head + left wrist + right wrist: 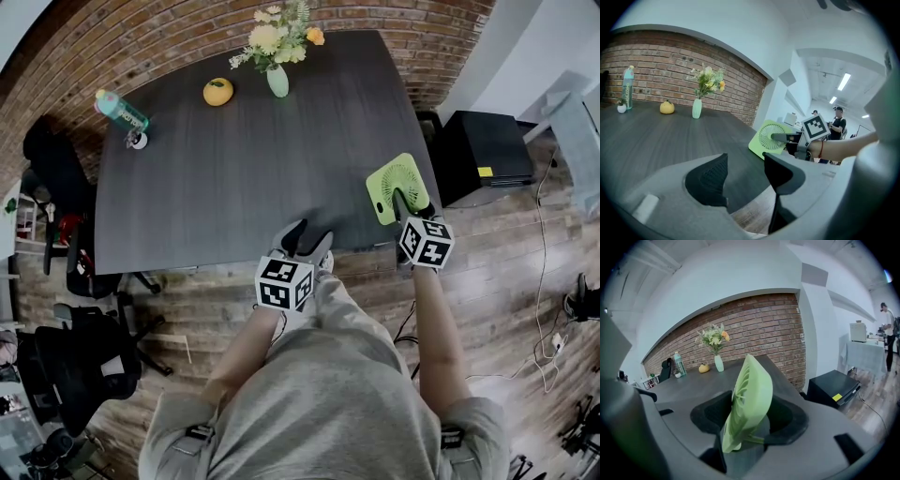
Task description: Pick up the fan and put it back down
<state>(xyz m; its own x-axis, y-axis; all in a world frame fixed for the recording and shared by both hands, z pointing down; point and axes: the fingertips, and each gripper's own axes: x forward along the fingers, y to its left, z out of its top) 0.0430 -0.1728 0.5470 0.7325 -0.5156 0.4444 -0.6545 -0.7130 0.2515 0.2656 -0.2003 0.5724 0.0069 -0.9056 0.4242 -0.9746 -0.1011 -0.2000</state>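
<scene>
The light green fan (397,184) sits near the right front corner of the dark table (244,169), leaning back on its stand. My right gripper (406,202) reaches onto the table from the front edge with a jaw on each side of the fan. In the right gripper view the fan (749,399) fills the gap between the dark pads, and a little room shows on the right side. From the left gripper view, the fan (770,137) shows with one right jaw across its grille. My left gripper (306,240) hovers open and empty over the table's front edge.
At the back of the table stand a vase of flowers (277,77), a yellow fruit (218,91) and a teal bottle (120,110). A black cabinet (483,148) stands just right of the table. Dark chairs (56,178) crowd the left side.
</scene>
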